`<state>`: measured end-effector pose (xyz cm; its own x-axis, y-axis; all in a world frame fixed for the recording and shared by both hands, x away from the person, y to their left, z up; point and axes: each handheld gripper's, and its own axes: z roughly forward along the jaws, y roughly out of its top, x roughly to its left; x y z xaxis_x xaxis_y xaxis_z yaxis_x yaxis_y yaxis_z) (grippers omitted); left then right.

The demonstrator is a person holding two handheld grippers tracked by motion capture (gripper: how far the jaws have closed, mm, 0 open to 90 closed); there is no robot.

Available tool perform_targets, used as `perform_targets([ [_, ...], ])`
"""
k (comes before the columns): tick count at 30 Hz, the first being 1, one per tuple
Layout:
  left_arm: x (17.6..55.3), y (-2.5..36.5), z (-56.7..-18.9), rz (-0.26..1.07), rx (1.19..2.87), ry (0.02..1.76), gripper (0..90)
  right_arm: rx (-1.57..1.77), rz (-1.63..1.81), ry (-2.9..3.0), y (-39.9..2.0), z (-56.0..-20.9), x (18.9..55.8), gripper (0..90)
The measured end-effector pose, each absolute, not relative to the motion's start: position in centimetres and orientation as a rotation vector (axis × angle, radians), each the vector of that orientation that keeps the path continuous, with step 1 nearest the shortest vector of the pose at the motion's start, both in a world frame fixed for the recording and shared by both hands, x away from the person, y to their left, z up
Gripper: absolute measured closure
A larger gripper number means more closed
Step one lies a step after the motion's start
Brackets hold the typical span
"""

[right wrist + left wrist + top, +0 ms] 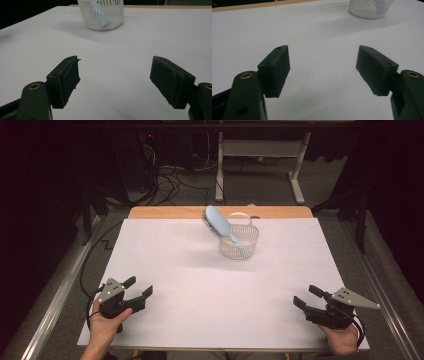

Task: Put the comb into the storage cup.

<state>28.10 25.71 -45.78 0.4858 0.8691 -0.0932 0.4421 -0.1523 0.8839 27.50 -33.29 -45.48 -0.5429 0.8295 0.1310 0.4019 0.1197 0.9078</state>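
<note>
So the blue hairbrush is parked handle-down in the white slatted basket at the far middle of the desk, head leaning out over the rim since it's too long to fit. Both sets of tongs, left and right, sit near the front corners, spread apart and empty, well clear of the basket.

High view down over the table; both tool views low, facing the basket.
</note>
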Motion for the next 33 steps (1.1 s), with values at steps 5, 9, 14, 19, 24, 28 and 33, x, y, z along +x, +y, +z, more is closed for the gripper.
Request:
perform_targets([
  [5,27.9,25.9,-46.1,0.562,1.764,1.117,28.2,1.190,1.407,1.994,-33.3,-45.5,27.5,23.7],
  [9,27.7,26.1,-46.3,0.570,1.754,1.121,28.2,1.192,1.408,1.992,-33.3,-45.5,27.5,23.7],
  [14,27.4,26.0,-46.5,0.581,1.727,1.128,28.2,1.191,1.414,1.991,-33.3,-45.5,27.5,23.7],
  [19,27.2,25.9,-46.8,0.576,1.732,1.128,28.2,1.190,1.417,1.990,-33.4,-45.4,27.5,23.7],
  [24,26.9,25.9,-47.0,0.576,1.730,1.129,28.2,1.190,1.418,1.990,-33.4,-45.4,27.4,23.7],
  [28,26.7,25.9,-47.2,0.572,1.724,1.134,28.2,1.189,1.420,1.990,-33.4,-45.4,27.4,23.6],
  [33,26.5,26.0,-47.5,0.574,1.716,1.145,28.2,1.188,1.422,1.991,-33.4,-45.4,27.4,23.6],
])
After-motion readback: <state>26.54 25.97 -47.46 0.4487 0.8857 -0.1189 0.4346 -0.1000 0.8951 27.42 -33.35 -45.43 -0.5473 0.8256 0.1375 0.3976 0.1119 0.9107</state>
